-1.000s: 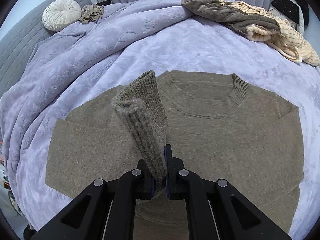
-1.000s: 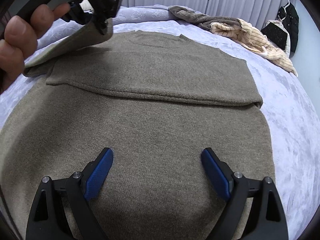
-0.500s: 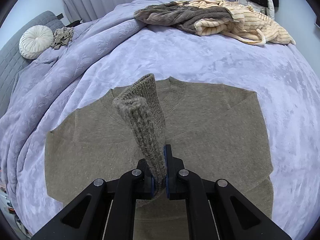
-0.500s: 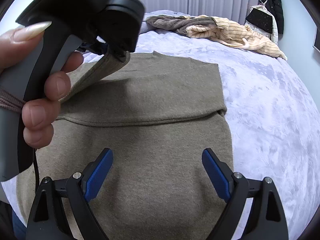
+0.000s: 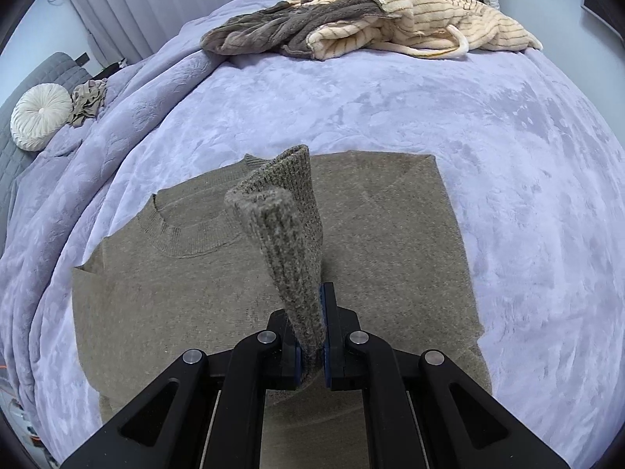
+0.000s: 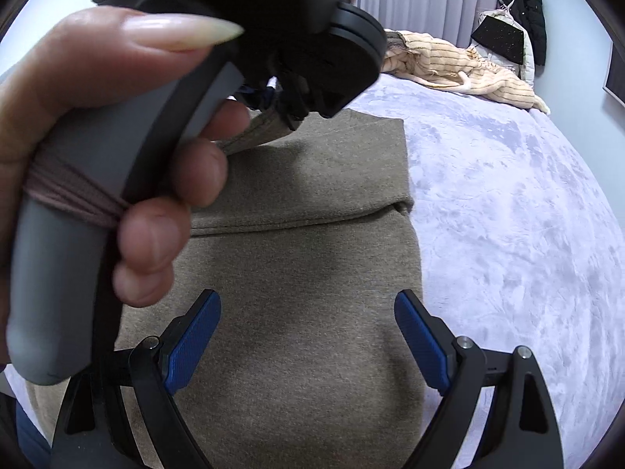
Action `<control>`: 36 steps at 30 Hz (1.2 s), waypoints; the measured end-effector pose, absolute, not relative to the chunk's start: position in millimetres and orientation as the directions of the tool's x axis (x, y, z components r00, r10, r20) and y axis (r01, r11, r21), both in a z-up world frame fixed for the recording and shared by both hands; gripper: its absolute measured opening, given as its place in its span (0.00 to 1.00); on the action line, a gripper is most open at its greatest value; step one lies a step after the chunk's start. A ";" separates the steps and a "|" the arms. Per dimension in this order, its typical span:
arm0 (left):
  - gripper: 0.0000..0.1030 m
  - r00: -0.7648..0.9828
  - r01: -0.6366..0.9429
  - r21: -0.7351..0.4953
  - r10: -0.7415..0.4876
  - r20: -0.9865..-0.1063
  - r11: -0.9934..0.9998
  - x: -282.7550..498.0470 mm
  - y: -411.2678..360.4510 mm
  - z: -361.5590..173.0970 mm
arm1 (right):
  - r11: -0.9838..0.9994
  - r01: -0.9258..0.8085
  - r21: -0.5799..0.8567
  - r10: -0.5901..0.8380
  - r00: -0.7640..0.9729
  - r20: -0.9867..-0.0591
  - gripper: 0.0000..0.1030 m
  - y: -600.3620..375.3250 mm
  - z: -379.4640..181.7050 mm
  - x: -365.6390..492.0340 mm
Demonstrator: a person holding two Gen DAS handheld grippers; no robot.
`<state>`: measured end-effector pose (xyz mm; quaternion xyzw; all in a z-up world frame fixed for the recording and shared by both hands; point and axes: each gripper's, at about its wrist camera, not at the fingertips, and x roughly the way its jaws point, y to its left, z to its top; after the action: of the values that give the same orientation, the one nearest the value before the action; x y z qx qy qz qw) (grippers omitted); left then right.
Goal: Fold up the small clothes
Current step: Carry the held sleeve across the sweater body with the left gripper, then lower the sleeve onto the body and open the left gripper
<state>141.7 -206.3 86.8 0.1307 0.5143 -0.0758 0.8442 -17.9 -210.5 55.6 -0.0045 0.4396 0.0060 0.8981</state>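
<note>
An olive-brown knit sweater [image 5: 195, 293] lies flat on a lavender bedspread [image 5: 508, 156], neckline to the left in the left wrist view. One sleeve lies folded across its body [image 6: 312, 179]. My left gripper [image 5: 312, 332] is shut on the ribbed cuff [image 5: 285, 226] of the other sleeve and holds it up above the sweater's body. In the right wrist view the left gripper and the hand holding it [image 6: 156, 156] fill the upper left. My right gripper [image 6: 308, 344] is open and empty, low over the sweater's lower part [image 6: 304, 312].
A pile of brown and cream striped clothes [image 5: 371, 27] lies at the far side of the bed. A round white cushion [image 5: 39, 115] and a small beige garment [image 5: 88, 99] sit far left. Dark clothes [image 6: 519, 19] hang at the back right.
My left gripper has carried the sleeve cuff to the right across the sweater. It now looms closer in the right wrist view. My right gripper stays open over the sweater.
</note>
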 end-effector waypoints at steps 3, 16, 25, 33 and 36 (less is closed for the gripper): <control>0.08 0.457 0.284 0.148 0.002 -0.890 0.947 140.7 -219.9 83.8 | 1.000 -0.008 -0.001 0.004 0.615 -0.788 0.90 -214.0 55.6 -21.5; 0.08 0.368 0.345 0.114 -0.023 -0.930 0.932 141.3 -243.1 52.7 | 1.000 0.010 -0.001 -0.007 0.589 -0.808 0.90 -221.6 47.1 -24.3; 0.08 0.324 0.355 0.102 -0.020 -0.946 0.929 141.0 -246.3 48.8 | 1.000 0.013 -0.005 -0.012 0.582 -0.813 0.90 -221.2 43.4 -30.1; 0.08 0.277 0.361 0.050 -0.056 -0.959 0.931 144.4 -239.8 49.8 | 1.000 0.018 -0.016 -0.024 0.581 -0.813 0.90 -215.9 46.9 -41.4; 0.08 0.266 0.365 0.039 -0.064 -0.962 0.930 144.1 -238.7 50.3 | 1.000 0.014 -0.026 -0.030 0.582 -0.813 0.90 -211.5 47.9 -46.4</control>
<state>144.1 -238.7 50.3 0.1274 0.5901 -0.1364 0.7855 -46.4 -211.5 47.9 -0.0085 0.4572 -0.0124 0.8893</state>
